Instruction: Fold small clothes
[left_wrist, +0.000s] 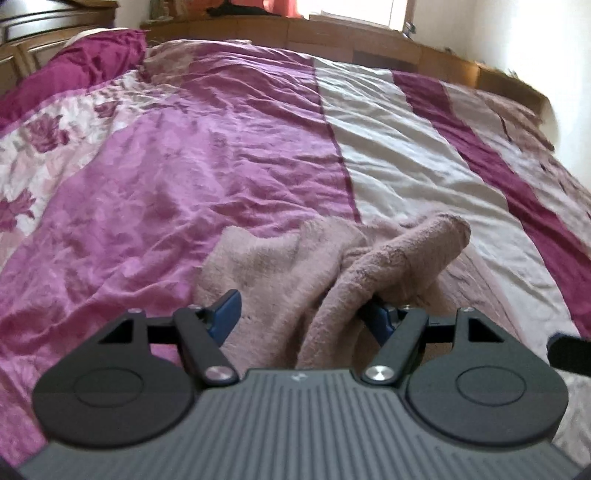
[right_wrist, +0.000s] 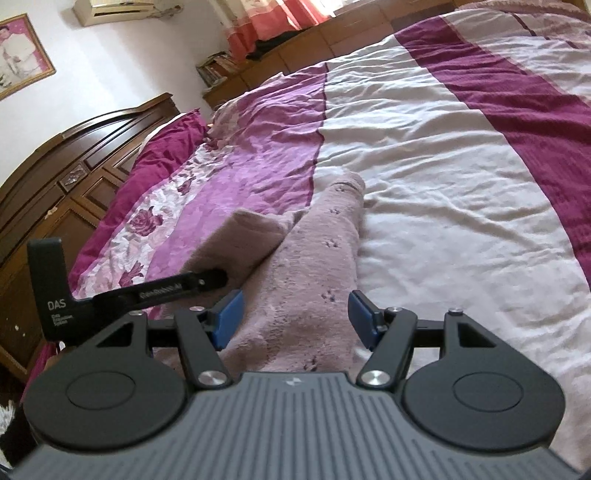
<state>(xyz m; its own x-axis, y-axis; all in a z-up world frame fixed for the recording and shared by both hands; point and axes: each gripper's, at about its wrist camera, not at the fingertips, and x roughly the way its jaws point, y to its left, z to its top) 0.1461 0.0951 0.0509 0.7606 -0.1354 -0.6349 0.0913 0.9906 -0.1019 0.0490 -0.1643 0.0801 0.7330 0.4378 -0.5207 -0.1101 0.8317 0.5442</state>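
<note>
Nearest your lens in both views is the ribbed grey body of each tool, with its two blue pads standing forward of it. In the right wrist view, the right tool (right_wrist: 293, 319) hangs released, its pads well apart with the garment (right_wrist: 314, 266) lying between and beneath them, neither pad visibly pressing on it. In the left wrist view, the left tool (left_wrist: 303, 317) also stands spread; its left pad is clear of the cloth, while a raised fold drapes over the right pad at 3 o'clock, so you cannot tell whether that pad touches fabric, and no pinch is evident. The garment, a small dusty-pink fleecy piece with faint dark paw-print marks, lies rumpled on the bed's quilt (right_wrist: 443, 147), across the seam between the pink panel and the cream panel; a tube-like limb, sleeve or leg, runs toward 12 o'clock in the right view and toward 2 o'clock in the left. Judge it as light, soft and limp: it will sag from any single hold, will not keep a crease unaided, and its pile should give the pads fair friction. Take hold at edges and corners, not mid-panel, one tool to each end of a hem or cuff, so that the cloth hangs taut between them. Beware pinching the quilt beneath.
</note>
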